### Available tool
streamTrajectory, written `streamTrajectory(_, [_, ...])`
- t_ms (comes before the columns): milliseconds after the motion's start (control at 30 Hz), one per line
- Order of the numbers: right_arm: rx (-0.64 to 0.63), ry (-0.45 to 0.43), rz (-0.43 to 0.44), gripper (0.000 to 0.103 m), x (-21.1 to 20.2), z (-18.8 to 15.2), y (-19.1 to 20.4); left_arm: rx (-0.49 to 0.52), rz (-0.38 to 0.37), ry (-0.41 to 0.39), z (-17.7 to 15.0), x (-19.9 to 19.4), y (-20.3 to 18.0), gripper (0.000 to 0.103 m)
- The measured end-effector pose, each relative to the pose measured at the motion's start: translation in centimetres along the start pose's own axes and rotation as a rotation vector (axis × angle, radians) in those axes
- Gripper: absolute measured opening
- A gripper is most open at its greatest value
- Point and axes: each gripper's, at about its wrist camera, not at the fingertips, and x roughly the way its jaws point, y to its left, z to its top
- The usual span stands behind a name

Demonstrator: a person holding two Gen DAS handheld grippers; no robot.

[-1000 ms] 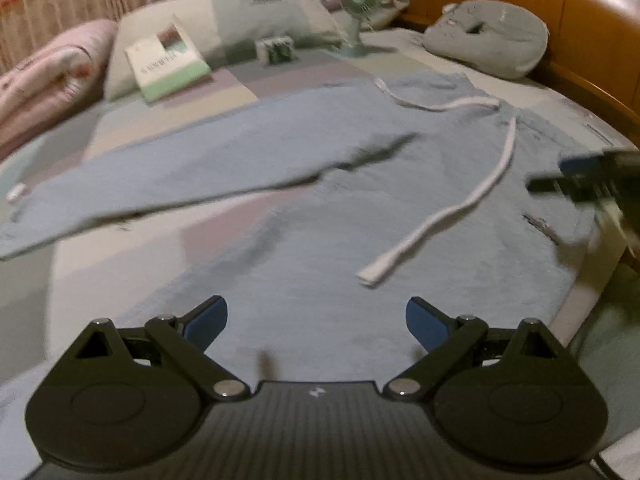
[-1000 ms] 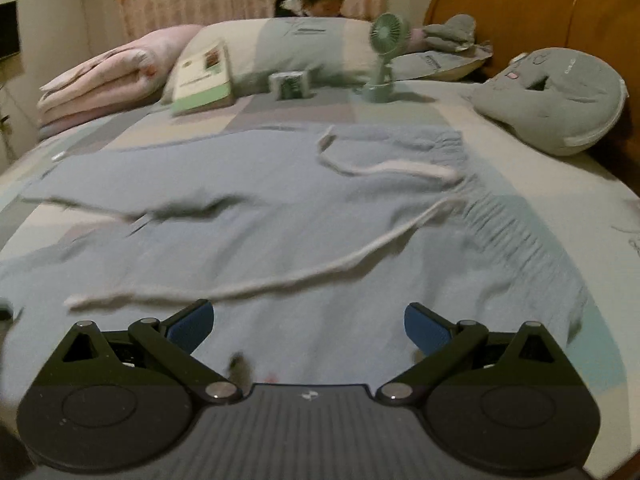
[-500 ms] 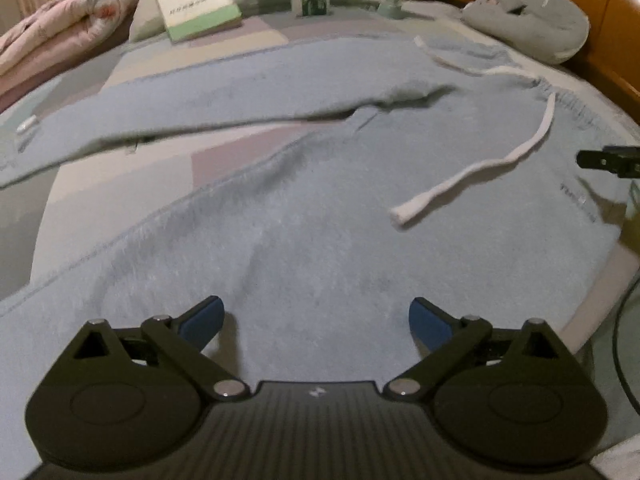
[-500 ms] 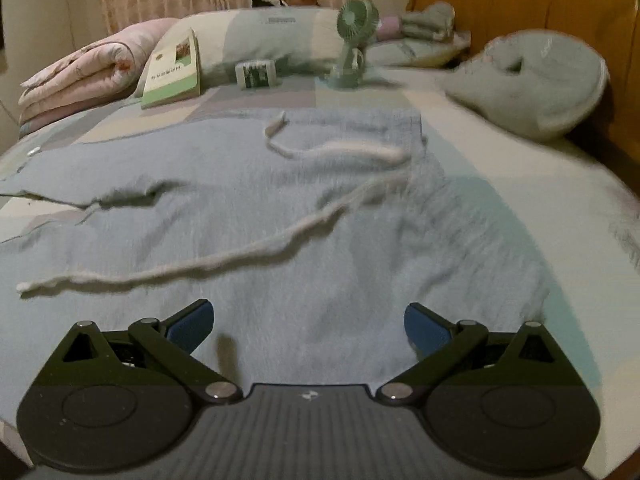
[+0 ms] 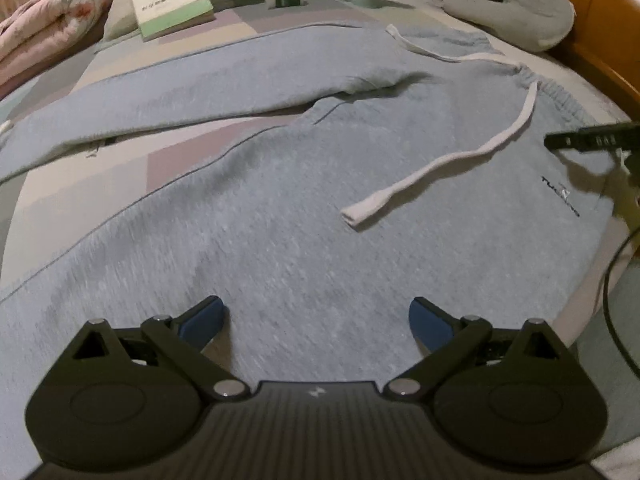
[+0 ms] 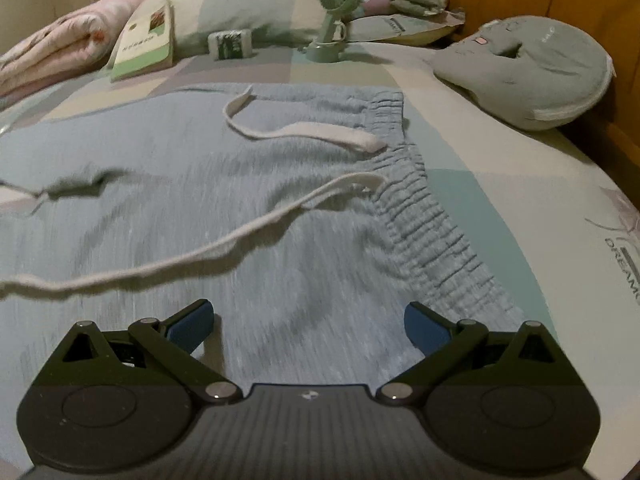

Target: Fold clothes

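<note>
Both tongs stand with their blue-padded fingers wide apart and nothing between them. Left gripper (image 5: 316, 318) hovers low over the nearer leg of the pale blue sweatpants (image 5: 280, 208), which lie spread flat across the bed (image 5: 120, 176); the other leg runs toward the bed's far left edge, with a strip of patchwork bedsheet showing between the two. Right gripper (image 6: 308, 320) hovers over the sweatpants (image 6: 200, 184) near the gathered waistband (image 6: 432, 224), at the bed's right side. A white drawstring (image 5: 448, 160) trails from the waistband across the fabric, its loose end lying on the nearer leg. Along the far edge of the bed rest a green book (image 6: 144, 44), a small box (image 6: 232, 42), a green desk fan (image 6: 340, 12), a grey cushion (image 6: 524, 68) and a folded pink quilt (image 6: 52, 52)
</note>
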Motion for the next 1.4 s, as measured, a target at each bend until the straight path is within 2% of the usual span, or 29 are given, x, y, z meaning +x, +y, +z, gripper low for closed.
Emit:
streamTrajectory(400, [-0.037, 0.013, 0.001, 0.103, -1.2, -0.5, -0.4, -0.002, 0.015, 0.013, 0.3, -0.3, -0.3, 0.099])
streamTrajectory(500, [-0.036, -0.049, 0.058, 0.103, -2.2, 0.3, 0.1, 0.015, 0.009, -0.012, 0.8, -0.7, -0.7, 0.099])
streamTrajectory(633, [-0.051, -0.091, 0.117, 0.103, -1.7, 1.8, 1.4, 0.035, 0.002, -0.035, 1.6, -1.0, -1.2, 0.099])
streamTrajectory(767, [-0.032, -0.038, 0.165, 0.103, 0.7, 1.9, 1.6, 0.038, -0.016, -0.037, 1.6, -0.7, -1.5, 0.099])
streamTrajectory(833, [-0.036, -0.004, 0.155, 0.103, 1.7, 1.2, 1.1, 0.029, -0.011, -0.026, 1.2, -0.5, -1.1, 0.099])
streamTrajectory(867, [-0.062, -0.022, 0.162, 0.103, 1.5, 0.7, 0.9, 0.022, -0.004, -0.020, 1.1, -0.4, -0.8, 0.099])
streamTrajectory(967, [-0.073, 0.023, 0.166, 0.103, 0.3, 0.7, 0.7, 0.003, 0.017, -0.023, 1.0, -0.5, -0.1, 0.099])
streamTrajectory(1000, [-0.058, 0.033, 0.170, 0.103, 0.0, 1.2, 0.6, -0.003, 0.014, -0.036, 1.1, -0.6, 0.2, 0.099])
streamTrajectory(1067, [-0.025, -0.004, 0.207, 0.103, -0.8, 3.0, 0.4, -0.015, 0.006, -0.063, 1.6, -1.0, 0.5, 0.099])
streamTrajectory(1233, [0.035, -0.073, 0.295, 0.103, 0.8, 9.1, 1.3, -0.013, -0.024, -0.117, 2.4, -1.7, 0.1, 0.099])
streamTrajectory(1333, [0.053, -0.016, 0.340, 0.103, 5.0, 11.5, 2.8, 0.005, -0.033, -0.130, 2.5, -1.9, -0.2, 0.099])
streamTrajectory(1400, [0.044, 0.043, 0.326, 0.103, 7.9, 12.0, 3.2, 0.017, -0.032, -0.133, 2.4, -1.8, -0.2, 0.099])
